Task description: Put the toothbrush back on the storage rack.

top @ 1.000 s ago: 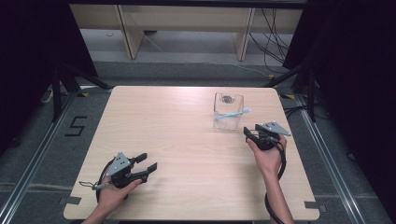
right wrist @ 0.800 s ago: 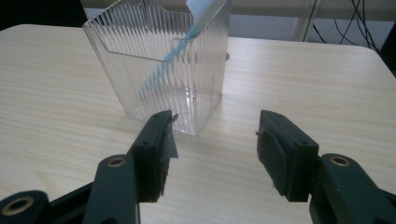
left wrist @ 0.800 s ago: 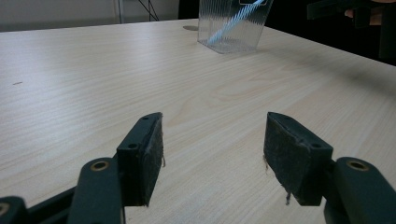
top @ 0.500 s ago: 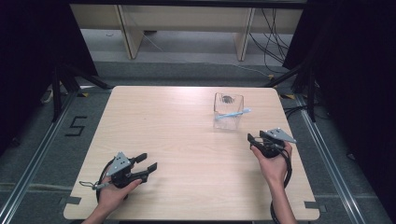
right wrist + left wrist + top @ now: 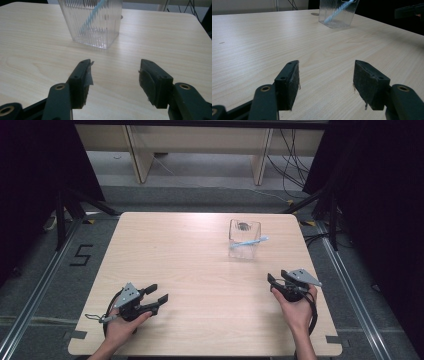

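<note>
A clear ribbed plastic cup stands at the far right of the wooden table, with a light blue stick leaning inside it. My right gripper rests near the right front of the table, well short of the cup, and points toward it. Its jaws have just been opening and nothing is between them. In the right gripper view the cup and stick stand beyond the open gripper. My left gripper lies at the front left, open and empty. Its view has the cup far off.
Bare floor with metal rails surrounds the table, and a taped "5" mark lies at the left. Wooden shelf legs and cables stand beyond the far edge. The other hand's gripper juts in at the top right of the left gripper view.
My right hand has drawn back from the cup toward the near edge of the table, its jaws a little wider. The left hand has stayed put.
</note>
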{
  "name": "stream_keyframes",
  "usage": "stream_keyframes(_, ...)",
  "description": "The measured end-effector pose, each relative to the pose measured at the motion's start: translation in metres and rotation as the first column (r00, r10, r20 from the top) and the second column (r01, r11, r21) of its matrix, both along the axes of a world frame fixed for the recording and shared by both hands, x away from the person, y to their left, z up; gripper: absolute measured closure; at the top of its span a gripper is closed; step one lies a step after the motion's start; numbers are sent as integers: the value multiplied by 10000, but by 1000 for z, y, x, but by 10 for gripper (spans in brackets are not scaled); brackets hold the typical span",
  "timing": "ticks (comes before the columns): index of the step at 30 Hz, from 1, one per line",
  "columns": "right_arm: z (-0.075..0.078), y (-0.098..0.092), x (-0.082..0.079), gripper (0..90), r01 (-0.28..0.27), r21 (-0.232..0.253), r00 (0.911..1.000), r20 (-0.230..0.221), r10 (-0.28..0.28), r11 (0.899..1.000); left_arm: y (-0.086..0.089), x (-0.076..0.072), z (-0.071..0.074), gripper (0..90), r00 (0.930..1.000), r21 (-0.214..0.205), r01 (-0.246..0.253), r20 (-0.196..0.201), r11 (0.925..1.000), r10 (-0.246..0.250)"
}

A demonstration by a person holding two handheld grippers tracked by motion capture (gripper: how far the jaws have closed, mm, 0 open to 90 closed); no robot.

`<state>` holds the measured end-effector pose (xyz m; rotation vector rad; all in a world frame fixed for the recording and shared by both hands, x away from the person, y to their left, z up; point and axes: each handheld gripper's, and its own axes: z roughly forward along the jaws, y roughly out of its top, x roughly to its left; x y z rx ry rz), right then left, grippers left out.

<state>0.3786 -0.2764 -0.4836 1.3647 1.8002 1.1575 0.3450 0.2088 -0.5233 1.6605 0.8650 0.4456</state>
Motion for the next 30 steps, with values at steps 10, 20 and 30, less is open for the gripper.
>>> stream_keyframes(10, -10, -1, -31, 437, -91, -119, 9999, -52, 91, 9999, 0, 0, 0, 373, 10000, -15, -34, -36, 10000, 34)
stream_keyframes(20, -18, 2, -45, 437, -39, 259, 9997, 253, 33, 9997, 0, 0, 0, 373, 10000, -52, -61, -41, 10000, 61)
stream_keyframes(30, -21, 5, -50, 433, 6, 332, 9991, 432, -20, 9994, 1, -1, 1, 371, 10000, 22, -47, -17, 10000, 47)
